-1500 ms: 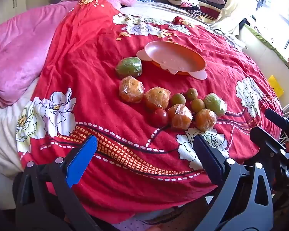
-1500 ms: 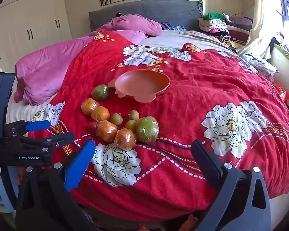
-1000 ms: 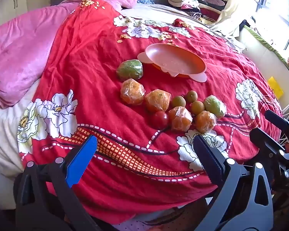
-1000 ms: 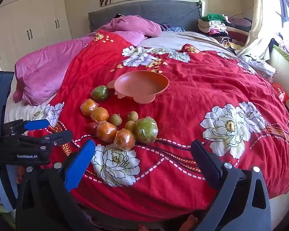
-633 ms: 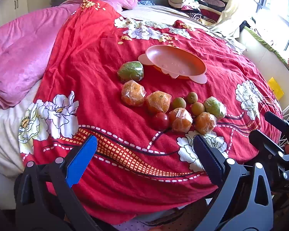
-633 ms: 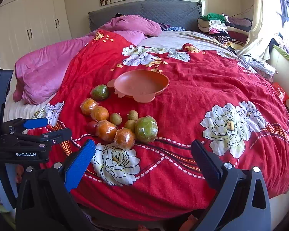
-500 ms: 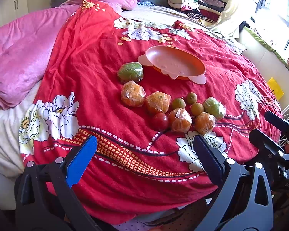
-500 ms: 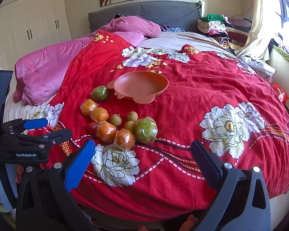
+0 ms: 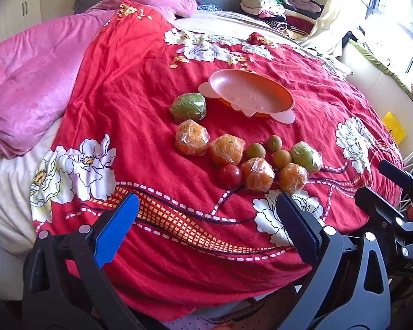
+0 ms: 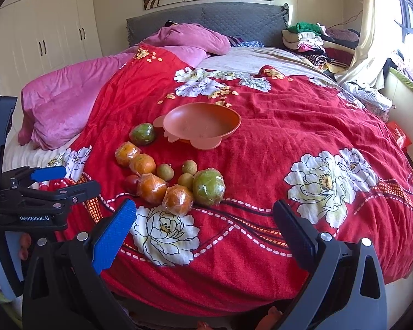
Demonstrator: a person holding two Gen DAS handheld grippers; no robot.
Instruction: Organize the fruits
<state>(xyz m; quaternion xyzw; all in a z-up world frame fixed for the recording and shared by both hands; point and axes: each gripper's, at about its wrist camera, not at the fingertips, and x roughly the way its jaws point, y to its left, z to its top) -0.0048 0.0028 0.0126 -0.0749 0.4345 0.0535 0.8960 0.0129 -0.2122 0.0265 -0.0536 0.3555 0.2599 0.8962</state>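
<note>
Both grippers are hanging wide open over the near edge of the bed, gripping nothing: my left gripper is showing a ribbed blue pad at 7 o'clock and a dark serrated one at 5 o'clock, and my right gripper is spreading the same matte black plastic arms in its own view.

I am looking at the fruits lying loose on a crumpled red quilt printed with white flowers. Four round oranges are sitting in crinkly clear wrap, glinting in the light. A smooth, glossy red tomato is touching the near ones at their 9 o'clock side. Three small, dull brownish round fruits are clustering just beyond. One wrapped green fruit is resting at the cluster's 3 o'clock end; another green fruit is lying apart at 11 o'clock, just beside the dish.

That shallow, oval, orange-pink plastic dish, with rounded tabs along its rim, is sitting at 12 o'clock from the cluster, holding nothing. A plush pink blanket is bunching at 9 o'clock.
</note>
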